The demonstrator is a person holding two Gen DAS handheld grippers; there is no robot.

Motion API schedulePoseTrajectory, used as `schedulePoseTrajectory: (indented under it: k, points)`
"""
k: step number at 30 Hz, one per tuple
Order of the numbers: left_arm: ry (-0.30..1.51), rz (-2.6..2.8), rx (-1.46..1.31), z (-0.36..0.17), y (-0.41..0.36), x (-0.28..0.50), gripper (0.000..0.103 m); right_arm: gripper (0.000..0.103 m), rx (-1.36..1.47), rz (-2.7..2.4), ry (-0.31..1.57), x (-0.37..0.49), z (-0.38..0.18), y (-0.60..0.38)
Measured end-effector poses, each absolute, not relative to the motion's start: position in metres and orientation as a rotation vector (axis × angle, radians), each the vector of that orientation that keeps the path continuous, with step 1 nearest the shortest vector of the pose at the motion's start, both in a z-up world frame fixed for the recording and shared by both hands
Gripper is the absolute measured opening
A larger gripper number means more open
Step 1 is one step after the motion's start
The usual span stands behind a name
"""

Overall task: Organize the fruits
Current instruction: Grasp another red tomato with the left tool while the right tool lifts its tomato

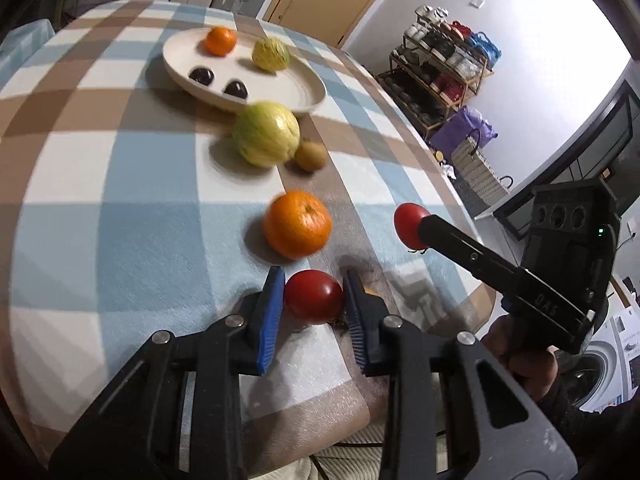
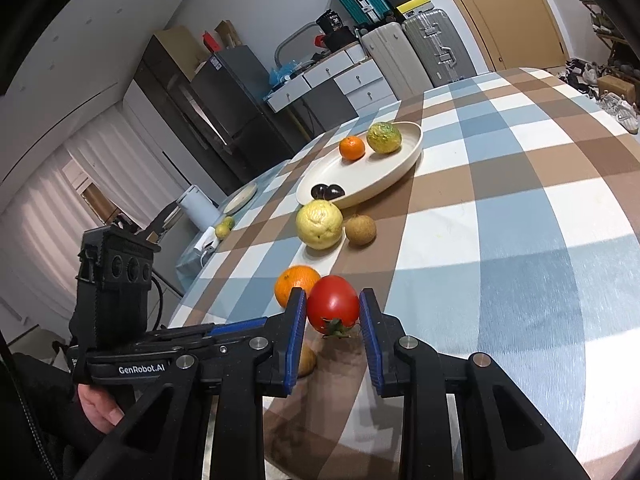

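Note:
My left gripper [image 1: 314, 292] is shut on a red tomato [image 1: 313, 296] near the table's front edge. My right gripper [image 2: 333, 308] is shut on a second red tomato [image 2: 333, 308], which also shows in the left wrist view [image 1: 408, 225]. An orange [image 1: 298, 225], a big yellow-green citrus [image 1: 266, 134] and a brown kiwi [image 1: 310, 155] lie on the checked cloth. The white oval plate [image 1: 304, 92] farther back holds a small orange [image 1: 220, 41], a green-yellow citrus [image 1: 271, 54] and two dark plums [image 1: 218, 82]. A yellowish fruit [image 2: 306, 360] lies partly hidden under my right gripper's left finger.
The round table's edge [image 1: 452, 184] curves along the right. Beyond it stand a shoe rack [image 1: 440, 64] and bags. In the right wrist view a second plate [image 2: 240, 198], a white kettle [image 2: 198, 210] and suitcases [image 2: 404, 52] stand past the far side.

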State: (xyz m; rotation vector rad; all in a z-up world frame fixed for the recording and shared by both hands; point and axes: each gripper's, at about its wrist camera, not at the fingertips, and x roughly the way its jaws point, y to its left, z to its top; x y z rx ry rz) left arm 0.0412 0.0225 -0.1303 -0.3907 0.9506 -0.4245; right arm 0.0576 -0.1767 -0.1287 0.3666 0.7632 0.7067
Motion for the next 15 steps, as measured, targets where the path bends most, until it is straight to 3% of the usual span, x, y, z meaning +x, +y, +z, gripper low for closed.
schedulePoseTrajectory:
  k: [15]
  points:
    - [0.812,-0.345,-0.373,-0.072,0.083,0.147,0.027,0.028,0.378,0.804,0.729,0.151,-0.088,-0.153]
